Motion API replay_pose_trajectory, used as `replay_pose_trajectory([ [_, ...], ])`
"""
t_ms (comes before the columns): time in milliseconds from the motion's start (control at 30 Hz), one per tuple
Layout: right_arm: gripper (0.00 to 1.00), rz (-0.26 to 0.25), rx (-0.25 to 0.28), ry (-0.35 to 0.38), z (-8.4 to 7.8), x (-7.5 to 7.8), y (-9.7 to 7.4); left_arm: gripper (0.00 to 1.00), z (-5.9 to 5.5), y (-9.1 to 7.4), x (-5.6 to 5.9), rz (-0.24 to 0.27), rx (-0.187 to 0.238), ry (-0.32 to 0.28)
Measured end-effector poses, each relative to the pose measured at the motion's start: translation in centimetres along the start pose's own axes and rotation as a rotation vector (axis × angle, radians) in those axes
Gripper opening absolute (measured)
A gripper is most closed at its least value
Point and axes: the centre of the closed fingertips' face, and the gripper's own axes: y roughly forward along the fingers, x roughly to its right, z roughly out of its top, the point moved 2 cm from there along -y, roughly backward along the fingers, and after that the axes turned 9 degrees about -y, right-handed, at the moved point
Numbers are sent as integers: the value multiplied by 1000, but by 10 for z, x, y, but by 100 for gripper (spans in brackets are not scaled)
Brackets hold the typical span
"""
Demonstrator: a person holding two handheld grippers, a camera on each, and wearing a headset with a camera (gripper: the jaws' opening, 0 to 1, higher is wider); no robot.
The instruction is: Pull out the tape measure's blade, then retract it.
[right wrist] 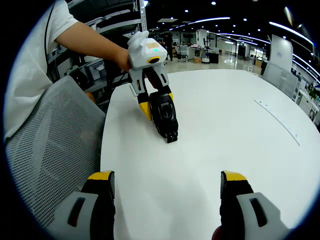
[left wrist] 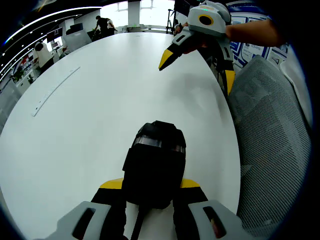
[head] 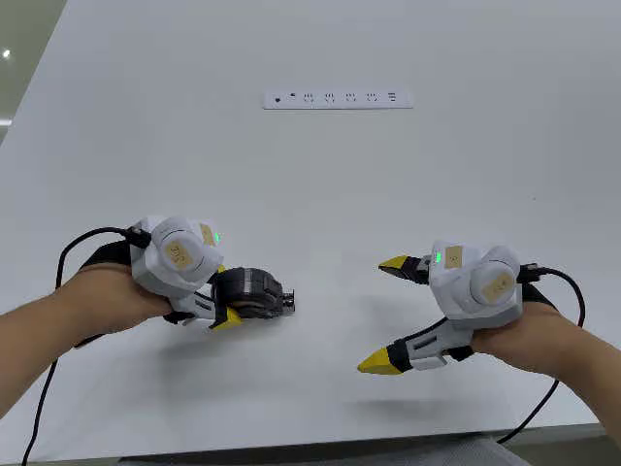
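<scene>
Tape measure (head: 254,291) sits on the white surface (head: 340,175), clamped between the left gripper's (left wrist: 152,185) fingers, blade not yet drawn. Well apart from it, the right gripper's (head: 383,313) fingers stand wide open and empty. Pulling out is the step in hand: those fingers must close on the hook (right wrist: 172,137), which seems to face them, though it is too small to confirm.

Matt black plastic tape measure (head: 252,289)
</scene>
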Motion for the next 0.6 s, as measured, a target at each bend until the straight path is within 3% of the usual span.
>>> replay_pose_trajectory([
  [600, 75, 5, 15, -13, 8, 6, 13, 33, 0, 0, 0, 0, -18, 14],
])
